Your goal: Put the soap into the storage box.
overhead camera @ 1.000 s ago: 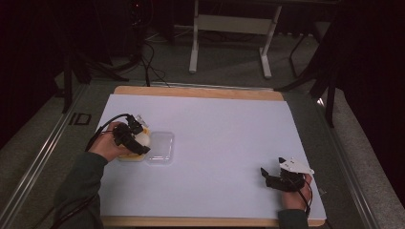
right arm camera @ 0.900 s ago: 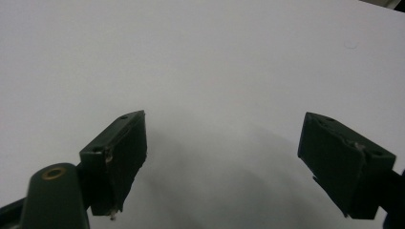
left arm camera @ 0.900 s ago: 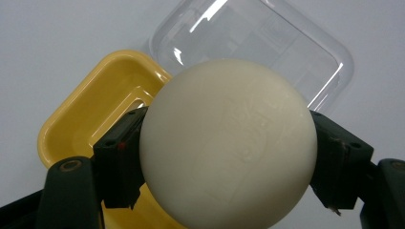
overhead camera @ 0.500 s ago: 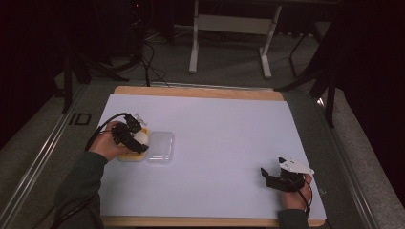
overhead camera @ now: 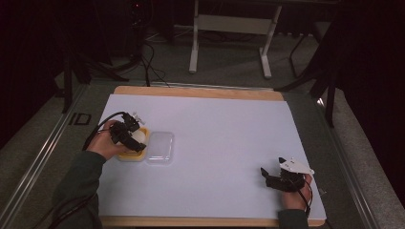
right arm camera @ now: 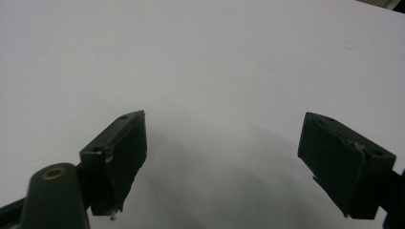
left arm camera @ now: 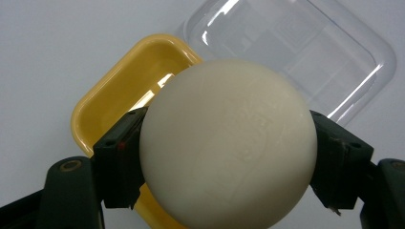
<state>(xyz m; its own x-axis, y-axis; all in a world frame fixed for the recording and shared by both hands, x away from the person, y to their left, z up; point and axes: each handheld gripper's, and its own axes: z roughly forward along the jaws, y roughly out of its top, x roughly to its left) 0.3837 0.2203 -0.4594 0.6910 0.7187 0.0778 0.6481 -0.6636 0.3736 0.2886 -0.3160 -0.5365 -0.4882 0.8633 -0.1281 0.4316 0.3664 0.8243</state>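
1 white ball (left arm camera: 228, 143) | 1 yellow tray (left arm camera: 119, 95) | 1 clear lid (left arm camera: 305, 52) | 2 claws

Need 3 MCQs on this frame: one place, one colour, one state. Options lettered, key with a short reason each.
1. Where is the clear lid?
A. on the table beside the yellow tub
B. on top of the tub
C. in the right claw

2. What colour is the ball in the left claw?
A. red
B. cream white
C. blue

3. How is the right claw?
A. shut on the lid
B. shut on the ball
C. open, holding nothing

Key: 1 A, the lid lies flat next to the tub in the high view; 2 B, the left gripper view shows a pale cream ball; 3 C, its jaws stand wide apart over bare table.
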